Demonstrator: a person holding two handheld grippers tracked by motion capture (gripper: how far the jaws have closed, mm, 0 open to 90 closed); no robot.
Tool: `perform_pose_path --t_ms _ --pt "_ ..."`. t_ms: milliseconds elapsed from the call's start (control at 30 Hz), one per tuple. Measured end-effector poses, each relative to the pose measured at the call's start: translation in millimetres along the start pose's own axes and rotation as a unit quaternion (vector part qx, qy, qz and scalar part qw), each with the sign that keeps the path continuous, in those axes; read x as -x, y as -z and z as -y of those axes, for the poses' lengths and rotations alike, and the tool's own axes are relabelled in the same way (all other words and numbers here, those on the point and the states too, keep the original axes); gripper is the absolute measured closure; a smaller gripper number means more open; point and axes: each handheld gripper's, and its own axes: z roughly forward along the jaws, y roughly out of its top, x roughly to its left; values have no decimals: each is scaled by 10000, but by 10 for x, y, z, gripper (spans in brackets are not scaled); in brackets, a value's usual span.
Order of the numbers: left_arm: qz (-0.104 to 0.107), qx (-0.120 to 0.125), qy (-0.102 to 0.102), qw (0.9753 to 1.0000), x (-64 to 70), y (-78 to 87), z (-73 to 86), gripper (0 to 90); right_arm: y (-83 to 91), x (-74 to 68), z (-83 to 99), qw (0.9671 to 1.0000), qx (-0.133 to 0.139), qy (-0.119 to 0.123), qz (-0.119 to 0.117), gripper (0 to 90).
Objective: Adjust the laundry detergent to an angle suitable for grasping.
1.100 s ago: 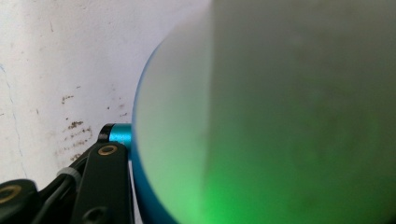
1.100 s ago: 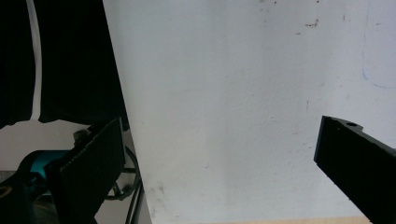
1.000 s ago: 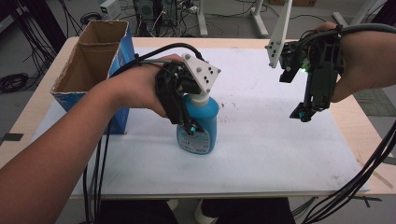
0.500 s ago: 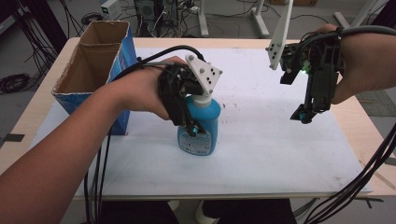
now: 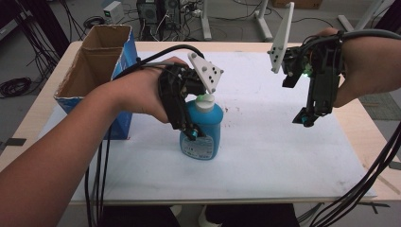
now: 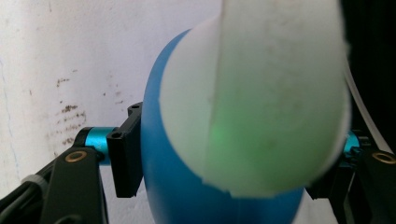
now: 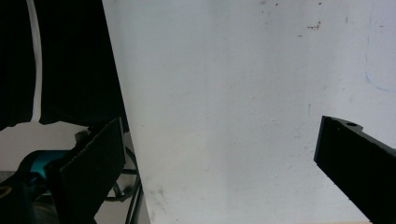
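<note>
A blue bottle [image 5: 203,130] with a white cap [image 5: 205,101] stands upright on the white mat [image 5: 265,146] near the table's middle. My left gripper [image 5: 191,130] is shut on the bottle's body from above. In the left gripper view the cap [image 6: 261,93] looms close and blurred, and the blue body [image 6: 173,186] sits between the two jaws. My right gripper [image 5: 307,118] hangs in the air above the mat's right side, jaws pointing down and apart. Nothing lies between the open right gripper [image 7: 219,163] and the bare mat below it.
An open cardboard box [image 5: 97,75] with blue sides stands at the table's back left, just beside my left forearm. Black cables trail from both grippers over the front edge. Bare wooden table [image 5: 373,142] borders the mat on the right.
None of note: the left gripper still holds the bottle in the same spot, and the right gripper hovers where it was.
</note>
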Motion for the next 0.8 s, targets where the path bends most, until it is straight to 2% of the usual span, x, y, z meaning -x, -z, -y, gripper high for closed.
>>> perform_pose_path --t_ms 133,300,367,467,600,667,800 --pt "35 -97 241 9997 27 87 -5 292 7 9 -12 10000 31 34 3 13" --pt "3 -244 327 9992 22 200 -12 273 19 21 -19 10000 43 17 -2 13" --pt "-3 -356 439 9984 21 270 -20 246 20 33 -24 10000 51 -4 -12 13" --pt "-38 -430 490 9979 20 314 -28 211 23 46 -31 10000 46 12 -3 13" --pt "75 -632 691 9956 2 416 -42 201 35 61 -48 9999 81 55 -20 13" --pt "61 -755 728 9945 -7 456 -43 183 50 60 -70 10000 59 32 -25 13" --pt "61 -883 912 9919 -30 570 -38 157 85 71 -150 9999 59 132 2 13"
